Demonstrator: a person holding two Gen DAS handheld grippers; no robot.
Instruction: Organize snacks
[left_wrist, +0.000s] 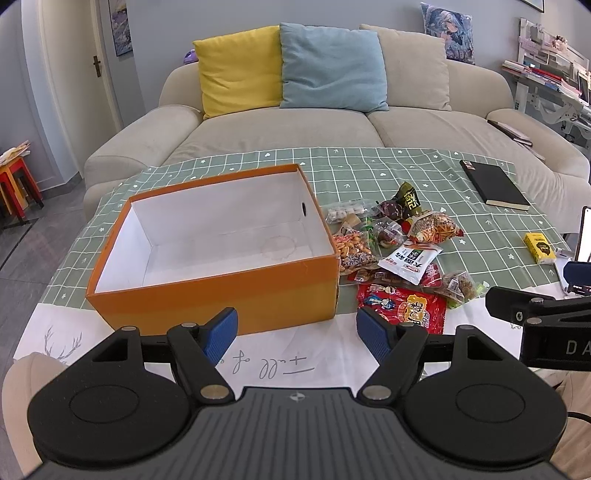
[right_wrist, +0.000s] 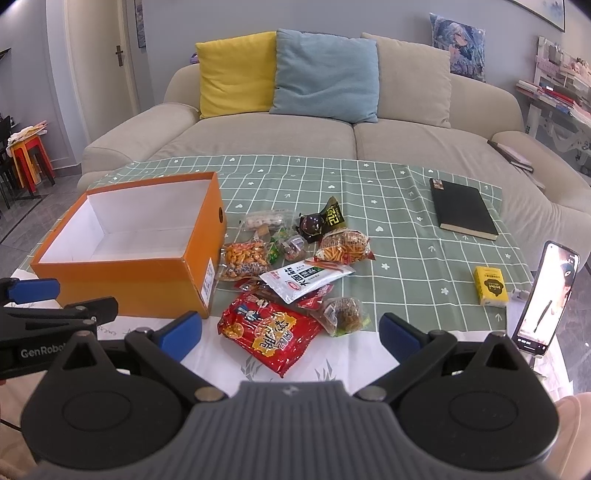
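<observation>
An open orange box (left_wrist: 221, 291) with a white, empty inside stands on the table; it also shows in the right wrist view (right_wrist: 122, 284). A pile of snack packets lies to its right, with a large red packet (left_wrist: 402, 308) (right_wrist: 267, 330) nearest and a white packet (left_wrist: 410, 258) (right_wrist: 306, 278) behind it. My left gripper (left_wrist: 297, 332) is open and empty, in front of the box's near wall. My right gripper (right_wrist: 291, 332) is open and empty, just short of the red packet.
A black notebook (right_wrist: 463, 212) lies at the back right on the green checked cloth (right_wrist: 406, 258). A yellow pack (right_wrist: 489, 286) and an upright phone (right_wrist: 546, 299) stand at the right edge. A sofa with cushions (right_wrist: 325, 74) is behind the table.
</observation>
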